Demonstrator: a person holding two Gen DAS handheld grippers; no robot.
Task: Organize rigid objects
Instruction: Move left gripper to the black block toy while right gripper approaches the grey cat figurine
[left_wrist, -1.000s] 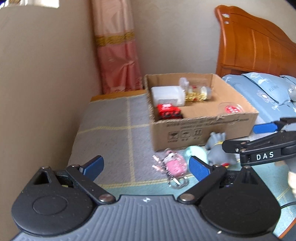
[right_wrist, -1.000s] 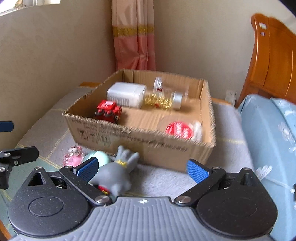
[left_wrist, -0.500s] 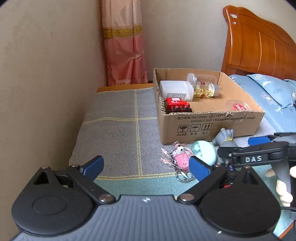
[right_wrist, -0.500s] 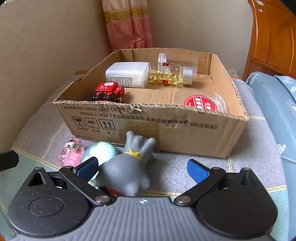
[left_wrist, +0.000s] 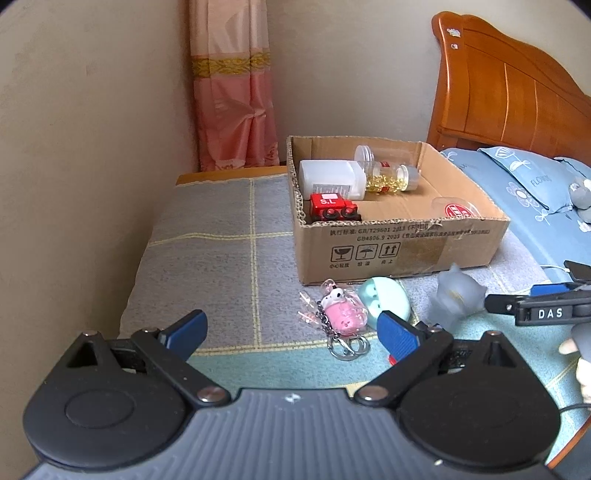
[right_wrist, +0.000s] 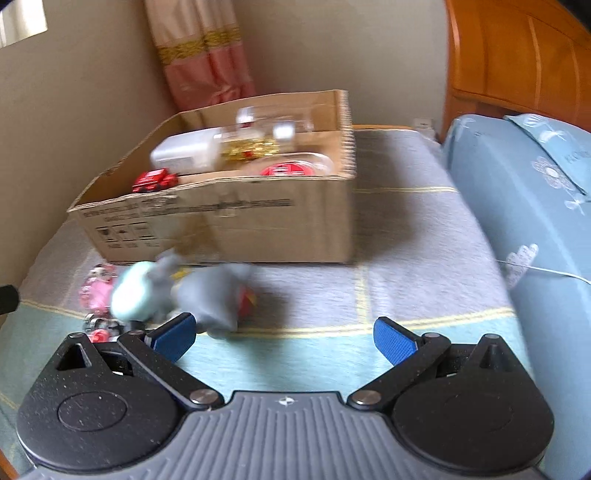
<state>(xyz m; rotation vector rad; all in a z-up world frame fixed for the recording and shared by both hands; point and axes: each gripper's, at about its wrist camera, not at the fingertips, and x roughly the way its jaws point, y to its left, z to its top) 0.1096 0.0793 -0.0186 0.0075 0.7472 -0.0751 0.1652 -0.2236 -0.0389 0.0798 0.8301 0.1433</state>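
Bed (left_wrist: 221, 266) covered by grey blanket with yellow grid lines. Resting directly on it: open cardboard box (left_wrist: 399, 243); in front of box, pink keychain (left_wrist: 343, 314), mint-green round toy (left_wrist: 386, 297) touching it, grey figurine (left_wrist: 456, 295) just beside. Blue pillow (left_wrist: 524, 181) at far right.

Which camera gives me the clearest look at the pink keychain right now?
The left wrist view: the pink keychain lies sharp and unobstructed on the blanket in front of the cardboard box. The right wrist view is motion-blurred, showing it only as a pink smear at the left edge.
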